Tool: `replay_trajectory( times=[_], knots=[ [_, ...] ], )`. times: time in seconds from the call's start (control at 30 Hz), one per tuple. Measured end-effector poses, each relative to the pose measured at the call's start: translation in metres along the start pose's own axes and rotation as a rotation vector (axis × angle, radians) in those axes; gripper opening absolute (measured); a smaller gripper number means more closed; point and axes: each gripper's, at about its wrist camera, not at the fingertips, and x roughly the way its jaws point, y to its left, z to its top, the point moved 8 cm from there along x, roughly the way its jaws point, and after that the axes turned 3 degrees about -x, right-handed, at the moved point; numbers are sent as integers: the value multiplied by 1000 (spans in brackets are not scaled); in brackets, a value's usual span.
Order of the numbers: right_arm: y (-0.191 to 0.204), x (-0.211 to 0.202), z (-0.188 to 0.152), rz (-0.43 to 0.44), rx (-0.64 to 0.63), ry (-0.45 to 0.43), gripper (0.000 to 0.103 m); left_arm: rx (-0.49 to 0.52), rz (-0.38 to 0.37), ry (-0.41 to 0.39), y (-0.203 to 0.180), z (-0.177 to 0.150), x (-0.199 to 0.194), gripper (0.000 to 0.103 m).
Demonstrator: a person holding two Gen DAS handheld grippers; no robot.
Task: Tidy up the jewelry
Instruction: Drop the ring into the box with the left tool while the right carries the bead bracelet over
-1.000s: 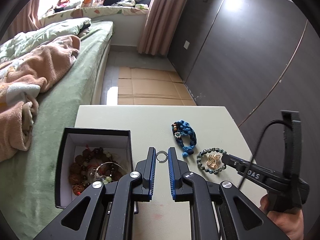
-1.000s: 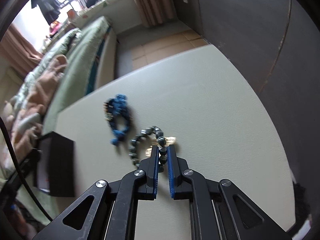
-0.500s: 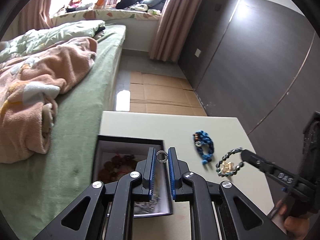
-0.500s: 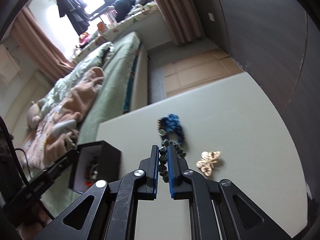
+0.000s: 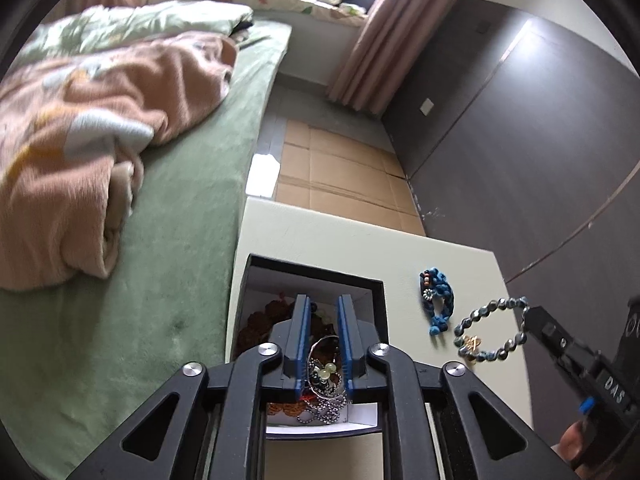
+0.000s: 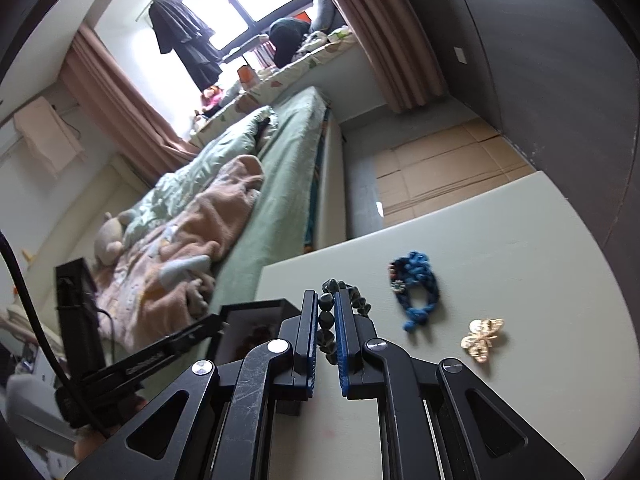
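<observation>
Left wrist view: drop-off over the box, ring no longer seen.
Left tongs (image 5: 323,322) hang over the open black box (image 5: 376,316) at the bench (image 5: 312,236) edge nearest the bed (image 5: 168,264); jaws opening, nothing visible betw. them. Box holds brown beads, chain, bangle. Right tongs (image 5: 527,315) off to the side, dark bead bracelet (image 5: 490,334) dangling as a loop above the bench.

Right wrist view: bracelet in transit, prob. next into the box.
Right tongs (image 6: 328,312) clamped nearly shut on glossy dark-grey beads (image 6: 326,320). Blue knotted bracelet (image 6: 416,292) and gold butterfly brooch (image 6: 482,338) lie apart on bench. Next: swing over box once left tongs clear out, then release.
</observation>
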Motion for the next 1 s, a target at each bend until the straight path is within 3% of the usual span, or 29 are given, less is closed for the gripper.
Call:
replay_trajectory(
  times=[0.07, 0.13, 0.53, 0.87, 0.93, 0.97, 1.0],
  knots=[
    [7, 2, 0, 26, 5, -5, 10, -17, -5, 5, 2, 1, 1, 57],
    [12, 4, 1, 46, 6, -9, 10, -20, 0, -17, 2, 2, -3, 63],
    [53, 22, -3, 176, 11, -8, 10, -51, 37, -47, 16, 7, -16, 63],
    [76, 51, -16, 186, -13, 59, 10, -75, 31, -45, 19, 11, -16, 63],
    [78, 58, -21, 171, -22, 97, 21, -76, 32, -44, 19, 11, -16, 63],
    [78, 62, -24, 169, -23, 123, 34, -77, 30, -43, 19, 11, -16, 63],
    [77, 62, -24, 169, -18, 124, 41, -77, 30, -41, 18, 11, -15, 63]
  ],
)
